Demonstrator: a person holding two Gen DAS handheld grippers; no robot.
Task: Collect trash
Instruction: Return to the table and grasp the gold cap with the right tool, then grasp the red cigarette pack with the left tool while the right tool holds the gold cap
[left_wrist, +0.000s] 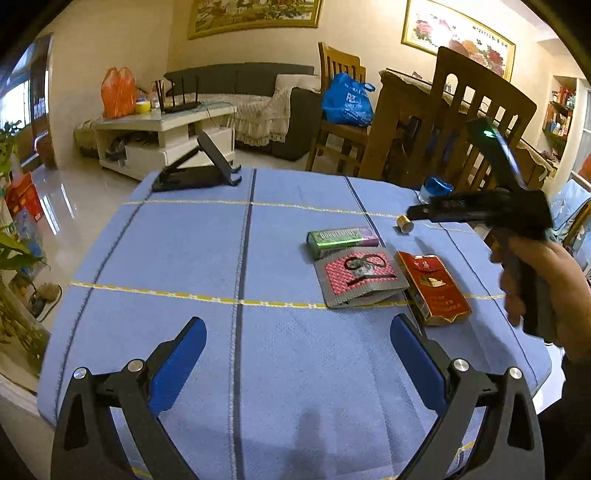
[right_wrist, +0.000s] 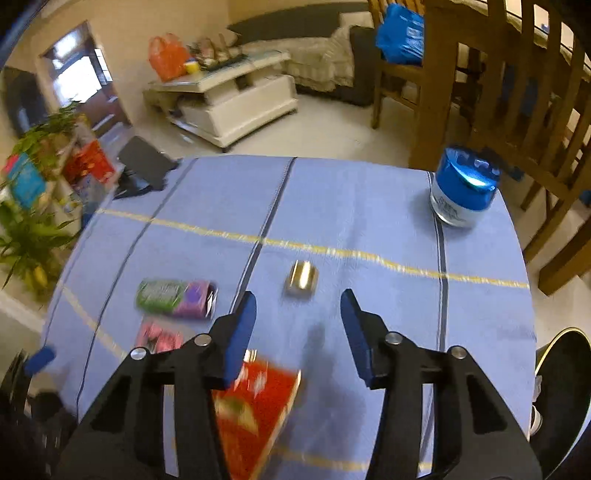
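Observation:
On the blue tablecloth (left_wrist: 184, 258) lie a green and purple gum pack (left_wrist: 341, 240), a pink and grey foil pouch (left_wrist: 360, 277), a red cigarette box (left_wrist: 434, 290) and a small gold cap (left_wrist: 403, 223). My left gripper (left_wrist: 297, 332) is open and empty, above the cloth, left of the pouch and box. My right gripper (right_wrist: 298, 301) is open and empty, just short of the gold cap (right_wrist: 302, 282); the red box (right_wrist: 255, 410) lies under it. The gum pack (right_wrist: 175, 297) and pouch (right_wrist: 159, 336) sit to its left. The right gripper also shows in the left wrist view (left_wrist: 415, 213).
A blue-lidded jar (right_wrist: 461, 188) stands at the table's far right corner. A black phone stand (left_wrist: 195, 173) sits at the far left edge. Wooden chairs (left_wrist: 476, 122) and a dining table stand behind on the right. Plants (right_wrist: 33, 236) stand on the left.

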